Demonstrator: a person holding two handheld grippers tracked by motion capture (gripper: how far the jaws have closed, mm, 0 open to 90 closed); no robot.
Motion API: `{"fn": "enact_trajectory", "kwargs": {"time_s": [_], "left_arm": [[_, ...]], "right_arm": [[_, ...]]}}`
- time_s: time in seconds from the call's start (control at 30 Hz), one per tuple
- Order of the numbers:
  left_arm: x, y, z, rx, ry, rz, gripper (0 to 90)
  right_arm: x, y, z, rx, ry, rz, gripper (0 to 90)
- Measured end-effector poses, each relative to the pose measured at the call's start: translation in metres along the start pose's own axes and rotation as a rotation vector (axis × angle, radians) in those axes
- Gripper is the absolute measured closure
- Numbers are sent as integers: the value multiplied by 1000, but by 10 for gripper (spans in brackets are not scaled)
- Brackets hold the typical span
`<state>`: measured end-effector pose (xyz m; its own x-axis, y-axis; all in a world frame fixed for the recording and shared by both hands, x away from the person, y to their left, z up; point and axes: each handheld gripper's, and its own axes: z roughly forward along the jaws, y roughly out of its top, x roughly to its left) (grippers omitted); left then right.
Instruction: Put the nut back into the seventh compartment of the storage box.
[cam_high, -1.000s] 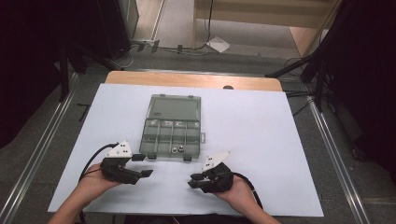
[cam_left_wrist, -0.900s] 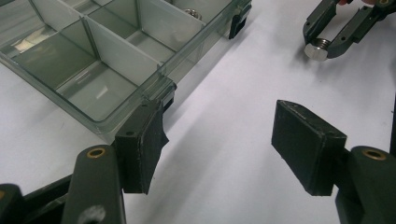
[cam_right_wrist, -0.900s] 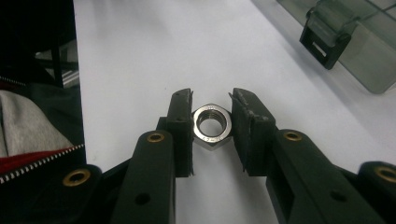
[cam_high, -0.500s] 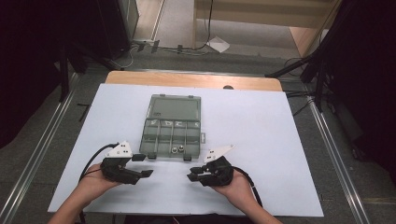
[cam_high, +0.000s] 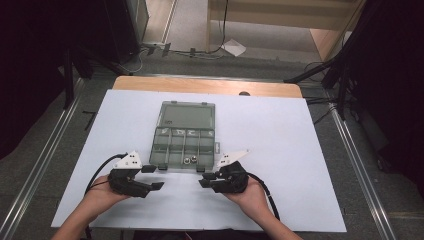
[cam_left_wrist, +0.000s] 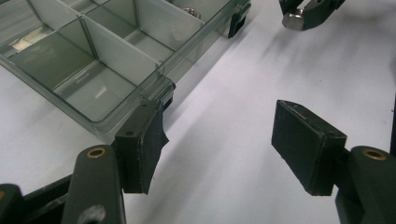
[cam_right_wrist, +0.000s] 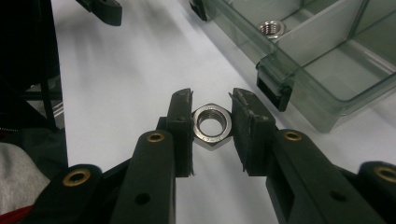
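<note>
A steel hex nut (cam_right_wrist: 212, 126) is shown clamped between the jaws of the right tool (cam_right_wrist: 212, 127), unchanged from a second earlier, just short of the compartment box (cam_right_wrist: 327, 60), while the left tool (cam_left_wrist: 229, 149) is held wide open and empty.

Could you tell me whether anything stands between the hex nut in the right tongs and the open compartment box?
Nothing visible does. The right tongs grip the hex nut over bare white table; only the compartment box's own low clear wall lies ahead, to be lifted over.
</note>
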<state>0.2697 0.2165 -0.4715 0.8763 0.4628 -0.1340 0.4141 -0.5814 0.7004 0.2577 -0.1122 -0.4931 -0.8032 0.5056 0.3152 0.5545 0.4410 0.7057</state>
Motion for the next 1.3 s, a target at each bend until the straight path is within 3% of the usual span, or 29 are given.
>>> {"fn": "enact_trajectory", "kwargs": {"time_s": [1.03, 1.3], "left_arm": [[0, -1, 1, -6, -2, -1, 343], [1, -1, 1, -8, -2, -2, 343]], "right_arm": [[-5, 30, -4, -21, -14, -11, 711], [-4, 39, 2, -25, -12, -17, 711]]}}
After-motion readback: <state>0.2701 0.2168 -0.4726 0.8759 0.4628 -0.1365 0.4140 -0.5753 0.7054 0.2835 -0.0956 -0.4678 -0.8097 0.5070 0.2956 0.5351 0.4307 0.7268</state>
